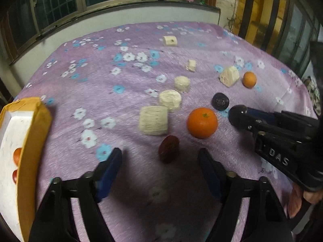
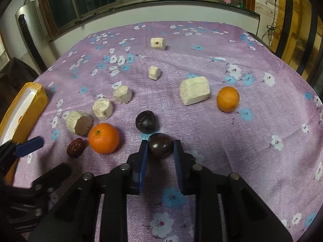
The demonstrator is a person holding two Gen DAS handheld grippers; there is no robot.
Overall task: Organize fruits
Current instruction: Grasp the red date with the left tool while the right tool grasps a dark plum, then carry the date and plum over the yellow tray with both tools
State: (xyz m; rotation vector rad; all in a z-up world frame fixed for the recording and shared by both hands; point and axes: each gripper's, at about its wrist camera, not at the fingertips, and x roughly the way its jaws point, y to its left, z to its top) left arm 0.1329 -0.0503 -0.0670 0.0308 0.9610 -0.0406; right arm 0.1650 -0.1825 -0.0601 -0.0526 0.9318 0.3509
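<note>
My right gripper (image 2: 160,147) is shut on a dark purple round fruit (image 2: 160,145), low over the purple flowered cloth. A second dark fruit (image 2: 146,121) lies just beyond it. A large orange (image 2: 103,138) and a red date (image 2: 75,147) lie to the left; a smaller orange (image 2: 228,98) lies at the right. My left gripper (image 1: 160,157) is open, its fingers either side of the red date (image 1: 168,148), with the large orange (image 1: 202,122) just beyond. The right gripper (image 1: 238,113) enters the left wrist view from the right.
An orange-walled white box (image 1: 30,141) at the left edge holds some small fruits (image 1: 17,155). Several cream foam blocks (image 1: 153,120) are scattered across the table's middle and far side (image 2: 194,93). A window wall stands behind the table.
</note>
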